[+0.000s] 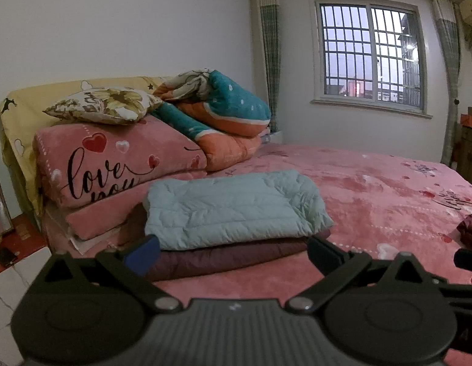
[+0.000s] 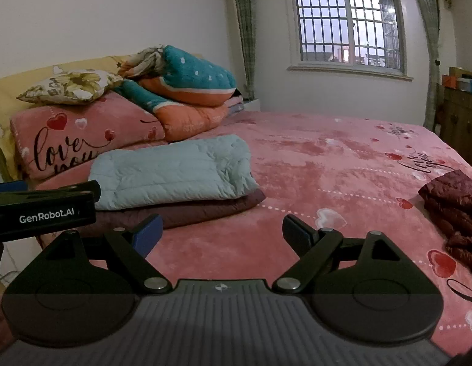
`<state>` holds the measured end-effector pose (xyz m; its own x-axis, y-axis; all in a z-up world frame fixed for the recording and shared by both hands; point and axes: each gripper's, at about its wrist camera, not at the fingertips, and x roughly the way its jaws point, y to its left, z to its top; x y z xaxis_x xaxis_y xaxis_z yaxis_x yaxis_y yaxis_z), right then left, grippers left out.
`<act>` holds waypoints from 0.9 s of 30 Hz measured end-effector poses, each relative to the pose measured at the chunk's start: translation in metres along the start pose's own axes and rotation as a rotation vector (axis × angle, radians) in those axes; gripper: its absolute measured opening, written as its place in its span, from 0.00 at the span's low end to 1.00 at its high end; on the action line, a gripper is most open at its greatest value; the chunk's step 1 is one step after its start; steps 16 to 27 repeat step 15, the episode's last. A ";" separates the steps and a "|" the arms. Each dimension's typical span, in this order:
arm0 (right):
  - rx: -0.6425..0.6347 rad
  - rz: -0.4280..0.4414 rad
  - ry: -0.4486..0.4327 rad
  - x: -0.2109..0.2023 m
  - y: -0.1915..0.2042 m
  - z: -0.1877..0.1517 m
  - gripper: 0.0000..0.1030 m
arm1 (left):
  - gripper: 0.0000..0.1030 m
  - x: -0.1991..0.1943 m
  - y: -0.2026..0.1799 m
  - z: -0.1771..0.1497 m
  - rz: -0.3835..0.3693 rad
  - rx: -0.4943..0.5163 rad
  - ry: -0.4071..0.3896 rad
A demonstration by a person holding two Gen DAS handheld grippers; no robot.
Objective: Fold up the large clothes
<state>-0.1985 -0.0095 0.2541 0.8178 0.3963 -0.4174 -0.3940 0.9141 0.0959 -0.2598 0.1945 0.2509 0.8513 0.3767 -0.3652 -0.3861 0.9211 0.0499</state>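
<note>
Folded clothes sit in a stack on the pink bed (image 2: pixel 312 164), just ahead of both tools: a pale blue quilted jacket (image 1: pixel 233 207) lies flat on top of a folded dark purple garment (image 1: pixel 223 259). The left tool (image 1: pixel 233 251) hangs low at the near edge of that stack, its jaws spread wide and holding nothing; its fingers frame the stack's front edge, though whether they touch the cloth cannot be told. The right tool (image 2: pixel 222 233) is also wide apart and empty, hovering over bare bed cover to the right of the stack. In the right wrist view the left tool's black body crosses the left edge and hides the stack's near left corner.

Further right, a crumpled dark red garment (image 2: pixel 455 204) lies unfolded on the bed, cut off by the frame edge, so its full shape is unclear. Behind the stack, a pink "love you" blanket (image 1: pixel 114 161) is piled at the headboard with a floral pillow (image 1: pixel 105 105) on it and a teal and orange quilt (image 1: pixel 223 113) bundled beside. Beyond stands a barred window (image 1: pixel 370 52).
</note>
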 end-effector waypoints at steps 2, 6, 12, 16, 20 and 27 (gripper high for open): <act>0.004 0.001 0.001 0.000 -0.001 0.000 1.00 | 0.99 0.000 -0.001 0.000 -0.006 0.000 0.000; 0.012 -0.003 0.004 0.001 -0.002 -0.002 1.00 | 0.99 0.002 -0.002 -0.001 -0.029 -0.002 0.000; 0.029 -0.005 0.012 0.004 -0.005 -0.004 1.00 | 0.99 0.005 -0.012 -0.003 -0.061 0.018 0.003; 0.039 -0.013 0.013 0.004 -0.007 -0.005 1.00 | 0.99 0.006 -0.019 -0.004 -0.059 0.031 0.009; 0.039 -0.013 0.013 0.004 -0.007 -0.005 1.00 | 0.99 0.006 -0.019 -0.004 -0.059 0.031 0.009; 0.039 -0.013 0.013 0.004 -0.007 -0.005 1.00 | 0.99 0.006 -0.019 -0.004 -0.059 0.031 0.009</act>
